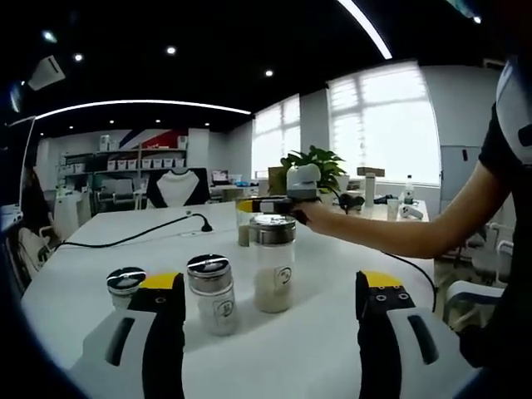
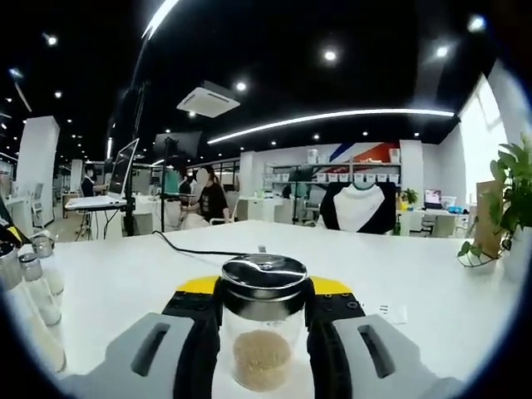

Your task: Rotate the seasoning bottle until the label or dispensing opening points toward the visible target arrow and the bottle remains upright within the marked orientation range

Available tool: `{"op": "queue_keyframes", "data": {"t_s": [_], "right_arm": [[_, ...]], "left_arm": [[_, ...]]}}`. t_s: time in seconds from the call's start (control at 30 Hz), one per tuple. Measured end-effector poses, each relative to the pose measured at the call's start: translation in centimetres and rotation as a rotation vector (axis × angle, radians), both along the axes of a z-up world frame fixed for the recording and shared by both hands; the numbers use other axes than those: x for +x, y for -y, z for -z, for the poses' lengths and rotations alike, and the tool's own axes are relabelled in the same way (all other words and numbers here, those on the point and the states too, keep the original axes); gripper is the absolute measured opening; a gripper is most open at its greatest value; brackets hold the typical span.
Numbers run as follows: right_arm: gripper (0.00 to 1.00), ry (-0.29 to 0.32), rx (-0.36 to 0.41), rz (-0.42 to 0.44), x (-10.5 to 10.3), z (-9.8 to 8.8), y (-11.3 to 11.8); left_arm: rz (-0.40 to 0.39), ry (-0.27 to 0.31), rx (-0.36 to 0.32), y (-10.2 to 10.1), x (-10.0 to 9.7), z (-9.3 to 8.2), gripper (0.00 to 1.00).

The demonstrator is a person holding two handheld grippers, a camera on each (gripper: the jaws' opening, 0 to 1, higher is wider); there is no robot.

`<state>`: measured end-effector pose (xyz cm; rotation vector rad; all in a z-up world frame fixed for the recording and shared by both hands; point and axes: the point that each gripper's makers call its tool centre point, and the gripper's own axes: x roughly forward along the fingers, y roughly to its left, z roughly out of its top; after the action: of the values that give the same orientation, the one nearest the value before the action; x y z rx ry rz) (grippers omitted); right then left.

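Note:
On the white table stands a tall glass seasoning bottle with a chrome lid and pale contents. A shorter bottle stands left of it, and a small one is partly hidden behind my left jaw. My left gripper is open, its jaws wide on either side of these bottles. Behind them, a person's hand holds my right gripper over a farther bottle. In the right gripper view that chrome-lidded bottle, upright with brown seasoning, sits clamped in my right gripper. Other bottles line the left edge.
A black cable with a power plug runs across the table's far side. A potted plant and small items stand at the back right. The person's arm reaches in from the right. A laptop on a stand and people are in the background.

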<state>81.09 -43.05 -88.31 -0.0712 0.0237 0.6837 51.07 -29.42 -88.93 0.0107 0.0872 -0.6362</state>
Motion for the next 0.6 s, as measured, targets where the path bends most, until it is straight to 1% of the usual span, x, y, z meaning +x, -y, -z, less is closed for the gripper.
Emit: {"op": "queue_keyframes", "data": {"t_s": [0.1, 0.27, 0.37, 0.47, 0.57, 0.6], "right_arm": [[0.36, 0.007, 0.009, 0.009, -0.1, -0.1, 0.2], [0.36, 0.023, 0.075, 0.008, 0.0, -1.9, 0.4], [0.36, 0.038, 0.068, 0.006, -0.7, -2.7, 0.2], [0.36, 0.058, 0.066, 0.008, -1.1, -3.6, 0.6], [0.36, 0.070, 0.060, 0.005, -1.7, -4.1, 0.7], [0.36, 0.080, 0.046, 0.003, -2.0, -4.3, 0.7]], "left_arm": [[-0.005, 0.002, -0.004, -0.1, 0.1, -0.1, 0.89], [-0.006, 0.003, -0.005, -0.2, 0.2, -0.2, 0.89], [-0.005, 0.003, -0.011, -0.2, 0.2, -0.3, 0.89], [-0.003, 0.005, -0.010, -0.2, 0.2, -0.4, 0.89], [-0.003, 0.007, -0.008, 0.0, 0.0, -0.5, 0.89], [-0.003, 0.010, -0.011, 0.0, -0.1, -0.6, 0.89]]}}
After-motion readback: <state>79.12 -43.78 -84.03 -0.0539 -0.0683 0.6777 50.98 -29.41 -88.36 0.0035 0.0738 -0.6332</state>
